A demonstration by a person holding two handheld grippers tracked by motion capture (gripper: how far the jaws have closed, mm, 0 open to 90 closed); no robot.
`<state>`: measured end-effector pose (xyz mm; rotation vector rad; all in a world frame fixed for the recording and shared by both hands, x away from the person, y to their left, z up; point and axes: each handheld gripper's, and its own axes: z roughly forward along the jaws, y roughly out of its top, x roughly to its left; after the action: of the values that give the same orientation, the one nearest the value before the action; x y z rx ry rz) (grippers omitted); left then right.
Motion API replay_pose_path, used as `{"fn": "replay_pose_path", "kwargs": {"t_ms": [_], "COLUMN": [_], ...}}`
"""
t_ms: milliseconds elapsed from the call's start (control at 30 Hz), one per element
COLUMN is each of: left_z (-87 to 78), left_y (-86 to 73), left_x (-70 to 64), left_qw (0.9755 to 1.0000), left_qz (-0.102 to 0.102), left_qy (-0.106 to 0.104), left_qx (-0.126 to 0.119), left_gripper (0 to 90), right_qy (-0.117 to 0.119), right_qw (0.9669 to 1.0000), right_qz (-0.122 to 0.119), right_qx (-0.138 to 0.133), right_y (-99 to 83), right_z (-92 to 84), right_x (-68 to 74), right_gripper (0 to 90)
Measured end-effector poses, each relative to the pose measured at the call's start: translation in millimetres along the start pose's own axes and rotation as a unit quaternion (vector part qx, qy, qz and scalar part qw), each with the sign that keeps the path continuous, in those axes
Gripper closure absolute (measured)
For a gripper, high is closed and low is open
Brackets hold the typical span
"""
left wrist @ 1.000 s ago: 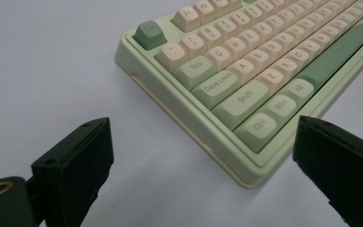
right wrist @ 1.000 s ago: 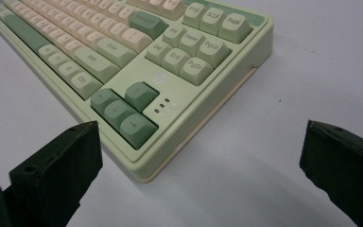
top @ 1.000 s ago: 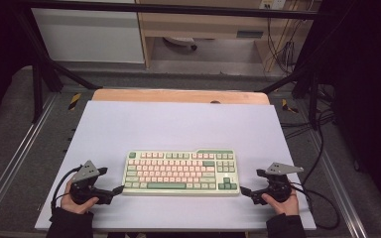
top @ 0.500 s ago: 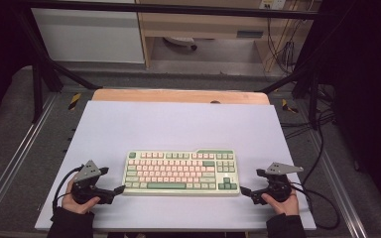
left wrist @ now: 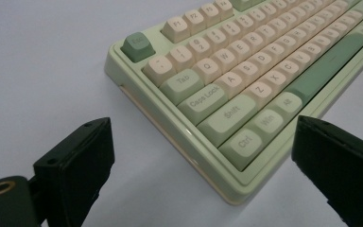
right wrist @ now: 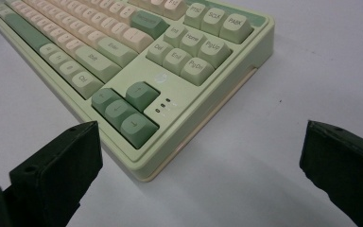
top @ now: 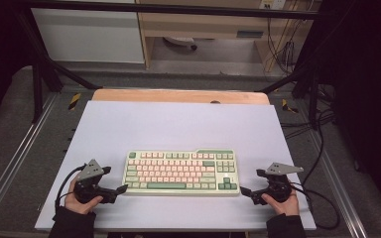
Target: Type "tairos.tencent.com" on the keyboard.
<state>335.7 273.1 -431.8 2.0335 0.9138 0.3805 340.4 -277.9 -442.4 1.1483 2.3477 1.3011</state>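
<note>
A pale green keyboard [top: 181,172] with cream and green keys lies flat on the white table top [top: 178,124], near its front edge. My left gripper [top: 115,179] sits just off the keyboard's left end, open, its jaws pointing at that end. In the left gripper view the jaws [left wrist: 203,142] stand wide apart around the keyboard's near left corner [left wrist: 227,189] without touching it. My right gripper [top: 252,182] is open just off the right end. In the right gripper view its jaws [right wrist: 201,151] frame the corner by the arrow keys [right wrist: 127,111].
A wooden strip [top: 178,95] runs along the table's far edge. Metal frame rails [top: 10,163] flank both sides, and cables [top: 322,198] trail on the right. Behind the keyboard the table top is bare. A hand [top: 82,203] holds each gripper at the front edge.
</note>
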Motion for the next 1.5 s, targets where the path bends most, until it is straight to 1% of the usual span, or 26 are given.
{"fn": "replay_pose_path", "kwargs": {"t_ms": [167,300,400,533,733,800,833,867,967,1000,1067,1133,1267,1400,1433,1500], "left_z": [0.9,1.5,2.4,2.8,5.1,6.1,6.8,7.4,10.3,11.6,14.4,16.7,21.7,26.3,27.7,31.1], "left_y": [4.1,8.7,11.9,17.2,24.5,26.8,27.9,28.9,31.8,32.6,34.4,36.4,42.3,48.4,49.7,52.0], "left_x": [-4.9,-9.3,-12.2,-16.7,-23.2,-25.2,-26.2,-27.4,-30.6,-31.9,-34.5,-36.8,-41.5,-45.5,-46.5,-48.7], "left_qw": [1.0,1.0,1.0,1.0,1.0,1.0,1.0,1.0,1.0,1.0,1.0,1.0,1.0,1.0,1.0,1.0], "left_qz": [0.0,0.003,0.003,0.007,0.007,0.007,0.006,0.004,0.003,0.004,0.007,0.007,0.008,0.004,0.004,0.004], "left_qy": [-0.001,-0.001,0.001,0.001,0.003,0.002,0.001,0.001,-0.001,-0.002,-0.001,0.0,-0.001,0.0,-0.001,-0.001], "left_qx": [0.0,0.001,0.004,0.001,-0.003,-0.003,-0.005,-0.006,-0.004,-0.003,0.002,0.001,0.002,0.0,0.0,0.003], "left_gripper": [7.0,7.4,9.1,10.8,14.9,17.8,17.8,20.6,22.9,24.9,25.7,29.2,32.5,40.0,40.0,43.1], "right_qy": [0.002,-0.001,0.0,0.0,0.0,0.0,0.0,0.001,0.001,0.001,0.001,0.001,0.002,0.001,0.001,0.002], "right_qw": [1.0,1.0,1.0,1.0,1.0,1.0,1.0,1.0,1.0,1.0,1.0,1.0,1.0,1.0,1.0,1.0], "right_qz": [0.002,0.0,0.0,-0.001,0.0,0.0,0.0,0.001,-0.001,-0.001,-0.001,-0.001,-0.002,-0.001,-0.001,-0.001], "right_qx": [0.002,0.004,0.004,0.004,0.002,0.003,0.003,0.002,0.004,0.003,0.003,0.003,0.006,0.006,0.006,0.006], "right_y": [0.0,-0.3,-0.2,-0.1,0.1,0.1,0.1,0.1,-0.1,-0.2,-0.2,-0.2,-0.3,-0.2,-0.2,-0.3], "right_z": [0.9,1.7,1.7,1.5,1.0,0.7,0.7,1.1,1.6,2.0,1.9,1.8,1.9,2.0,2.0,2.1], "right_x": [0.5,0.5,0.7,0.5,0.7,0.6,0.6,0.8,0.9,0.9,1.0,1.0,1.0,1.2,1.2,1.2], "right_gripper": [0.6,0.6,0.5,0.5,0.6,0.5,0.5,0.6,0.5,0.5,0.5,0.5,0.5,0.6,0.6,0.5]}}
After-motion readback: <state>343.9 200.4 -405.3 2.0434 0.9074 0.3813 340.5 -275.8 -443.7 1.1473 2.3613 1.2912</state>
